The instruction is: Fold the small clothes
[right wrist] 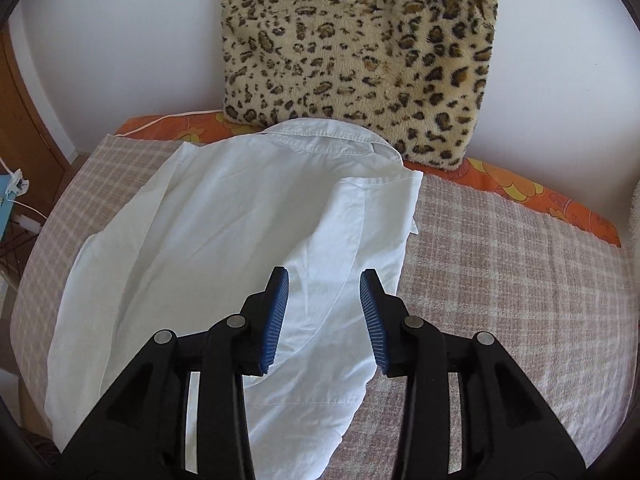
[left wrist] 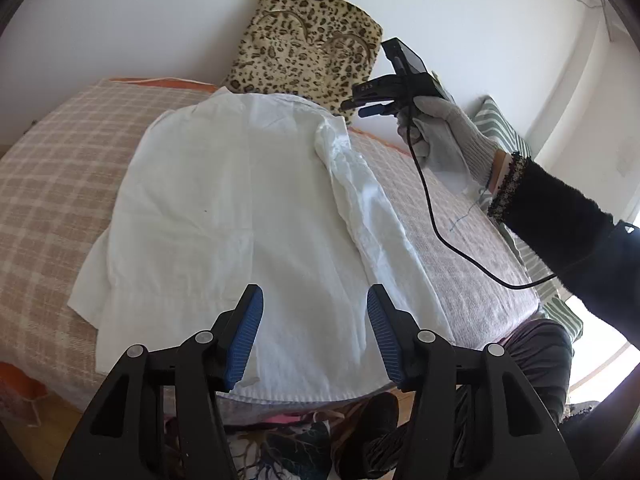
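A white shirt (left wrist: 224, 208) lies back-up on a checked blanket (left wrist: 52, 168), collar at the far end, its right sleeve folded in over the body (left wrist: 360, 184). My left gripper (left wrist: 315, 300) is open and empty above the shirt's near hem. My right gripper (left wrist: 370, 106) hovers in the air beyond the shirt's far right corner, held by a gloved hand. In the right wrist view the right gripper (right wrist: 324, 284) is open and empty above the folded sleeve (right wrist: 360, 220) of the shirt (right wrist: 200, 232).
A leopard-print cushion (right wrist: 360, 60) leans on the white wall behind the collar. The checked blanket (right wrist: 500, 280) lies over an orange floral cover (right wrist: 520, 192). A black cable (left wrist: 436, 224) hangs from the right gripper. A striped cushion (left wrist: 500, 132) lies at right.
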### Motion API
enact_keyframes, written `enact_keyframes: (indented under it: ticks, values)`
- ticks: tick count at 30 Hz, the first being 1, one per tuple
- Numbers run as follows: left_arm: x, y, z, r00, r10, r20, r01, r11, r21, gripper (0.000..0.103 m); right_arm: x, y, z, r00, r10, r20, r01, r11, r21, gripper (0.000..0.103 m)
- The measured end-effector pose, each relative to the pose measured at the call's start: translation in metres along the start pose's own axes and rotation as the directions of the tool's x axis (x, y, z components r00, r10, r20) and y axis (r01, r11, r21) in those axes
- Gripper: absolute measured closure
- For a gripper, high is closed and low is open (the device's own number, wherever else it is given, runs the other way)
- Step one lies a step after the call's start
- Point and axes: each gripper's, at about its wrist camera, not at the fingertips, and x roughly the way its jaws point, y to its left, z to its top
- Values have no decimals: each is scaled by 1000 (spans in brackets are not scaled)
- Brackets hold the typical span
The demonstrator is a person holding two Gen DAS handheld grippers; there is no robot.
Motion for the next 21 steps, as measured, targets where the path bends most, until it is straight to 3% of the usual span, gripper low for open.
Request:
enact_keyframes:
  ticks: [5, 9, 13, 21]
  values:
    - [-16, 71, 7, 990, 138, 15, -134, 974, -181, 49, 3, 47, 8, 986, 157, -51, -156, 987, 28, 54]
    - [-14, 103, 9, 981, 196, 3, -190, 954, -232, 49, 15, 88, 9, 961, 258, -100, -252, 965, 65, 53]
    - [-11, 124, 6, 985, 170, -30, -172, 941, -292, 49, 33, 134, 15, 938, 309, -158, -302, 951, 65, 53]
    - [-10, 147, -3, 992, 118, -40, -124, 915, -384, 49, 68, 207, 20, 913, 327, -244, -323, 945, 60, 53]
